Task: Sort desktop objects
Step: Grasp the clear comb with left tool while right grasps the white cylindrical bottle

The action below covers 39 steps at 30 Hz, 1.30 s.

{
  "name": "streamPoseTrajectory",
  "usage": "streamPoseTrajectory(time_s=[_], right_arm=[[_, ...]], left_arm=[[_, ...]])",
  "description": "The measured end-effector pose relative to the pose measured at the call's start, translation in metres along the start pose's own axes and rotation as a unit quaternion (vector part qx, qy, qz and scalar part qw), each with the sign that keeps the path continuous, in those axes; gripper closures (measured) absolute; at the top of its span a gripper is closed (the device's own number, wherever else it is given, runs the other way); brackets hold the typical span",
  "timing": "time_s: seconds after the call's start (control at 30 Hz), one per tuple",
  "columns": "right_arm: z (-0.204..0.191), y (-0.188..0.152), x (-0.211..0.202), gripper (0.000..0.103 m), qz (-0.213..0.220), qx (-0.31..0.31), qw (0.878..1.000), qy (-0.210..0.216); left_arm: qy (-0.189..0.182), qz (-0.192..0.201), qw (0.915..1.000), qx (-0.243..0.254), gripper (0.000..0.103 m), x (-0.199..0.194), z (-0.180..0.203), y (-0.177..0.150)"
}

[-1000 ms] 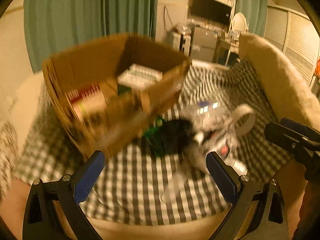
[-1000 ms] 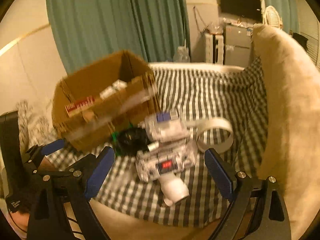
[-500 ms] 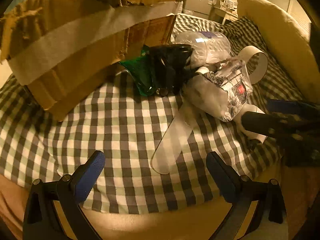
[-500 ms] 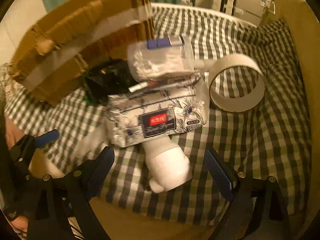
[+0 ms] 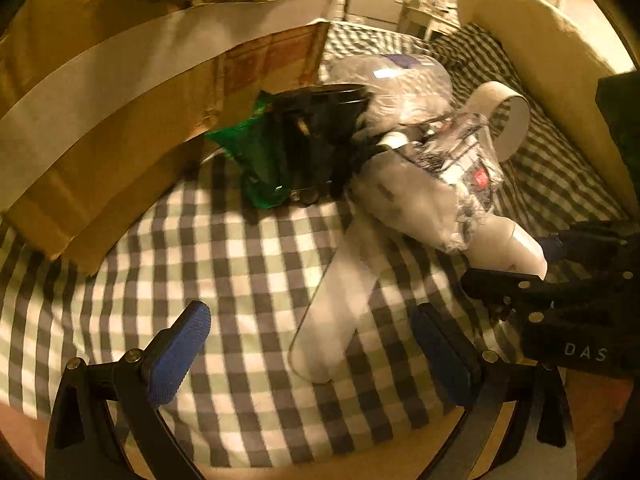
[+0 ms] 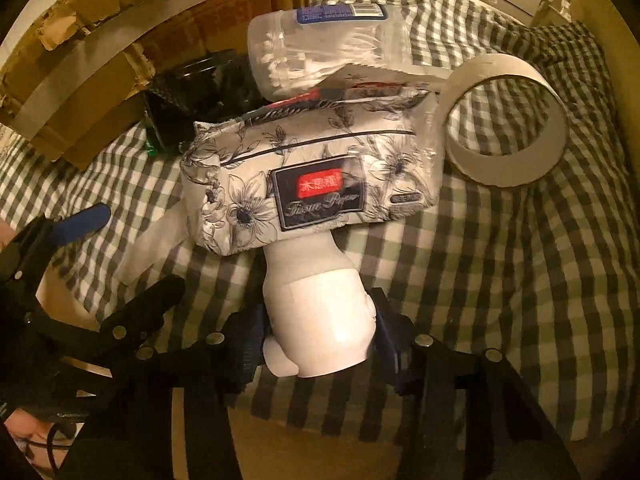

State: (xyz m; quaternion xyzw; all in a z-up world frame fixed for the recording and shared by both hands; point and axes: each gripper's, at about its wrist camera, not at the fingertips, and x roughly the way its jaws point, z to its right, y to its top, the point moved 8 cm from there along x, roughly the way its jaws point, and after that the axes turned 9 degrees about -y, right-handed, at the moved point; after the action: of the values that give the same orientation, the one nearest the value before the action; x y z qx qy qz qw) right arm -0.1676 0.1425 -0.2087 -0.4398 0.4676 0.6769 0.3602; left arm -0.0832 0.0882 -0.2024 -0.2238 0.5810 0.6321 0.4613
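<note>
Green-and-white checked cloth (image 6: 500, 240) is covering the whole work surface, with a cream cushion (image 5: 560, 80) lying along the right of the left wrist view. Occupying the upper left of both views is a brown cardboard box with a pale tape strip (image 5: 100, 120), sitting on the cloth.

At the bottom centre of the right wrist view, the right gripper (image 6: 316, 340) is clamping its blue-padded fingers (image 6: 248, 344) on the wide end of a white plastic bottle (image 6: 320, 312), which is lying on the cloth with its far end tucked under a floral-printed soft pack of tissue paper (image 6: 312, 184). Leaning over the pack's far edge is a clear plastic tub of cotton swabs with a blue label (image 6: 320, 44). Just right of the pack, a wide white cardboard tape ring (image 6: 508, 120) is standing on its edge. Left of the pack, against the box, a black glossy container (image 5: 320, 136) is sitting with a crumpled green wrapper (image 5: 256, 152) beside it.

In the left wrist view, the left gripper (image 5: 316, 348) is hovering with its jaws spread wide apart, gripping nothing. Between its fingers and the pile, a flat translucent white plastic strip (image 5: 336, 300) is lying on the cloth, its far end slipping under the tissue pack.
</note>
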Motion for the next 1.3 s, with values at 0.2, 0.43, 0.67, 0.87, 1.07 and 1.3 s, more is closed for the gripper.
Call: streamPoseTrajectory(time_s=[0.2, 0.43, 0.67, 0.87, 1.07, 1.3], right_arm=[[0.006, -0.008, -0.017, 0.055, 0.017, 0.009, 1.0, 0.015], [0.007, -0.021, -0.031, 0.055, 0.021, 0.005, 1.0, 0.023], [0.016, -0.039, -0.039, 0.055, 0.023, 0.004, 0.999, 0.027], [0.015, -0.035, -0.044, 0.055, 0.024, 0.002, 0.999, 0.025], [0.017, -0.034, -0.047, 0.055, 0.027, 0.008, 0.999, 0.026], [0.016, -0.038, -0.057, 0.055, 0.039, 0.009, 0.999, 0.018]], left_arm=[[-0.001, -0.002, 1.0, -0.004, 0.001, 0.008, -0.005, 0.008], [-0.004, 0.006, 0.9986, 0.052, 0.026, 0.01, 0.008, 0.007], [-0.004, 0.015, 0.9937, 0.111, 0.066, 0.003, 0.029, -0.002], [-0.013, 0.009, 0.9904, 0.138, 0.078, 0.001, 0.04, -0.007], [-0.035, 0.003, 0.9944, 0.1, 0.078, -0.01, 0.034, -0.017], [-0.041, -0.003, 0.9966, 0.071, 0.078, -0.02, 0.036, -0.023]])
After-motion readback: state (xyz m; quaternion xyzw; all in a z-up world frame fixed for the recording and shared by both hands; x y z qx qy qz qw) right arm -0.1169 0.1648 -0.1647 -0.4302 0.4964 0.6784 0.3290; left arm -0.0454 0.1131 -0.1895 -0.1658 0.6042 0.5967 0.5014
